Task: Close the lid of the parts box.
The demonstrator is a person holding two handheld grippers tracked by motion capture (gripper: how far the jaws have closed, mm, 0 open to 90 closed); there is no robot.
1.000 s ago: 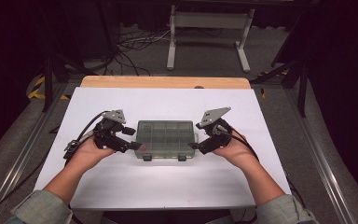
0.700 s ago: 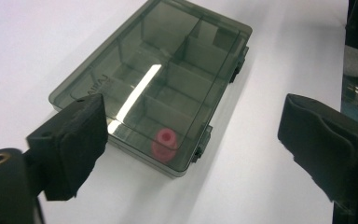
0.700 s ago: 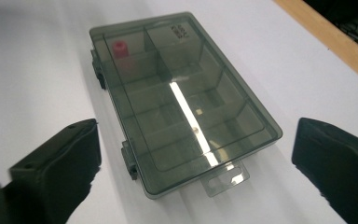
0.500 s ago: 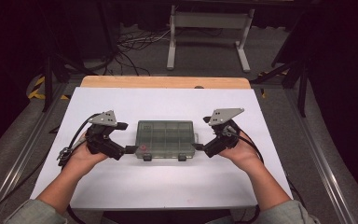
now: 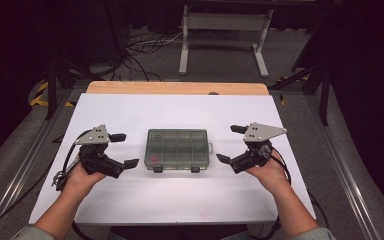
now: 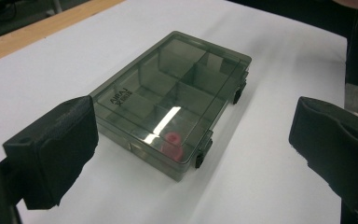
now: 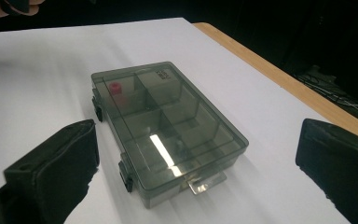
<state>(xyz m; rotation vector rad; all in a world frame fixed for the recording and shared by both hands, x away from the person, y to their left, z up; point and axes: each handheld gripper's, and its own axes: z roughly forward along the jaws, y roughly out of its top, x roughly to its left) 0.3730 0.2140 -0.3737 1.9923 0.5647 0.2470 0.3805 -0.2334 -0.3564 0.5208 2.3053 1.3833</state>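
Left fingers: spread wide, nothing between them; aimed at the left end of the box, well short of touching.
Left gripper: held in left hand, low over the worktop, left of the box; grey plate on top, cable trailing back toward the worktop edge.
Right fingers: spread wide too, nothing held; aimed at the right end of the box, apart from it.
Right gripper: held in right hand, right of the box, roughly mirroring the left one.
Compartment box: smoky translucent plastic, lid closed, flat on the worktop between the two grippers; two dark latches on the near long side; clear hang tab at its right end.
Red piece: small, inside the near-left corner compartment, seen through the lid.
Worktop: white sheet over a wooden top, wood strip showing along the far edge.
Surroundings: dark floor, cables and a metal stand beyond the far edge.
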